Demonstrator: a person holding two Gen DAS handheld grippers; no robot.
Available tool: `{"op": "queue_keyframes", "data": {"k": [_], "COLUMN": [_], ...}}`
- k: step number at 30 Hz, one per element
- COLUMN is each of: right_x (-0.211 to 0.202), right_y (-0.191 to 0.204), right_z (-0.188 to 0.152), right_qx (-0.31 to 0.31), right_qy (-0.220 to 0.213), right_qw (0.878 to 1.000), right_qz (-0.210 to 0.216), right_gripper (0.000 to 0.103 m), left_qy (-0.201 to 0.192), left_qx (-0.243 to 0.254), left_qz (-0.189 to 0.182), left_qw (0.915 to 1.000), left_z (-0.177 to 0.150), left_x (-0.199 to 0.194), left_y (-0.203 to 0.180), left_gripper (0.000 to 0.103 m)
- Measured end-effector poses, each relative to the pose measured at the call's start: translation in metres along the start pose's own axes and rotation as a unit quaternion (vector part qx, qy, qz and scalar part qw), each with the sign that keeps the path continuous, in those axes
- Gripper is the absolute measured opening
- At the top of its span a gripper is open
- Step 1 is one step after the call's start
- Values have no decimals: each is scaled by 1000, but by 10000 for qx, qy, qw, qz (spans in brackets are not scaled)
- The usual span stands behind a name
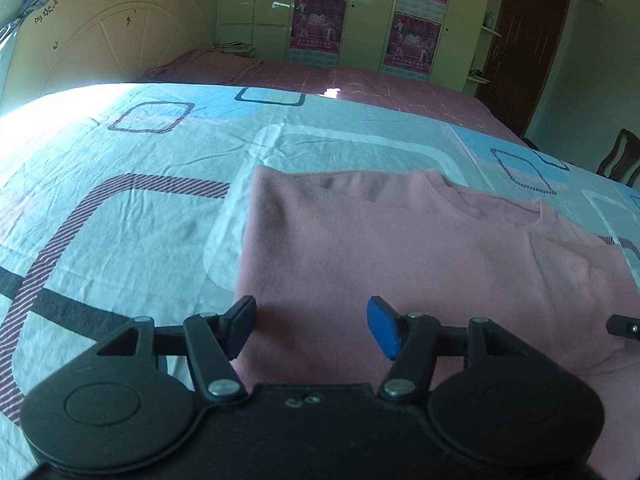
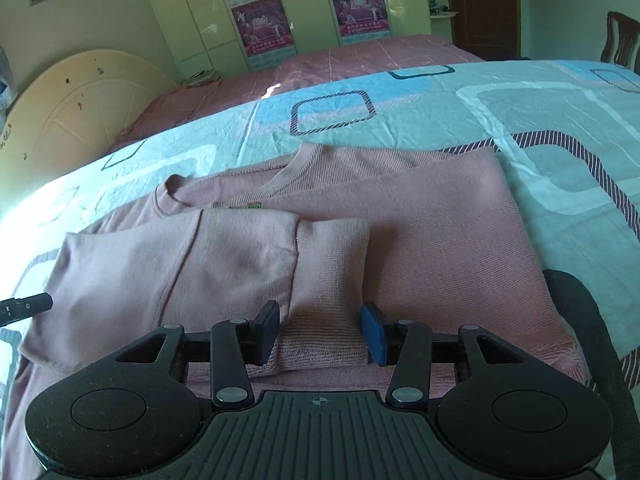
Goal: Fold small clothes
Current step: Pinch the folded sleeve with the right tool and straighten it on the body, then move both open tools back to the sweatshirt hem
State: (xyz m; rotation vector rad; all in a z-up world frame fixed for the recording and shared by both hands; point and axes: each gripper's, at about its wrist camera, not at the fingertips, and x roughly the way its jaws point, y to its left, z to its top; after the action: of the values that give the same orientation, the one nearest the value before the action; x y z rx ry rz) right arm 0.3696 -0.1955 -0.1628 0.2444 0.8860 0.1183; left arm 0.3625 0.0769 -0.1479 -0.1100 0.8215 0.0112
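Note:
A pink sweater (image 1: 400, 260) lies flat on the patterned bedsheet (image 1: 120, 208), its sides folded inward. My left gripper (image 1: 312, 328) hovers open over the sweater's left folded edge, with nothing between its pads. In the right wrist view the sweater (image 2: 440, 220) has one sleeve (image 2: 224, 260) folded across its body. The ribbed cuff (image 2: 328, 280) lies flat between the fingers of my right gripper (image 2: 320, 332), which stands open with the pads beside the cuff's edges. The collar (image 2: 224, 188) points away from me. Each view shows a tip of the other gripper at its side edge.
Beyond the light-blue sheet is a second bed with a pink cover (image 1: 360, 80) and a cream headboard (image 1: 112, 40). Green wardrobes with posters (image 2: 260, 24) line the far wall, next to a brown door (image 1: 520, 40). A wooden chair (image 2: 620, 40) stands at the right.

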Motion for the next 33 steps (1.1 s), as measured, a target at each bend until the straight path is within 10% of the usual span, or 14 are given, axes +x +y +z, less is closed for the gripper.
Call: {"op": "queue_keyframes", "data": {"k": [6,33], "right_x": [5,-38], "right_y": [-7,35], "right_z": [-11,-12], "right_qx": [-324,-697], "right_qy": [62,-91], "right_qw": [9980,9964], "right_qz": [-534,478], "right_gripper": [35,35], "left_qy": [141,222], "left_qx": [114,50], "left_qz": [1,-21], "left_qw": [9998,9997], "left_z": [-22,-20], "left_x": [0,-37], "left_y": [-5,-66], "left_gripper": [61,67]}}
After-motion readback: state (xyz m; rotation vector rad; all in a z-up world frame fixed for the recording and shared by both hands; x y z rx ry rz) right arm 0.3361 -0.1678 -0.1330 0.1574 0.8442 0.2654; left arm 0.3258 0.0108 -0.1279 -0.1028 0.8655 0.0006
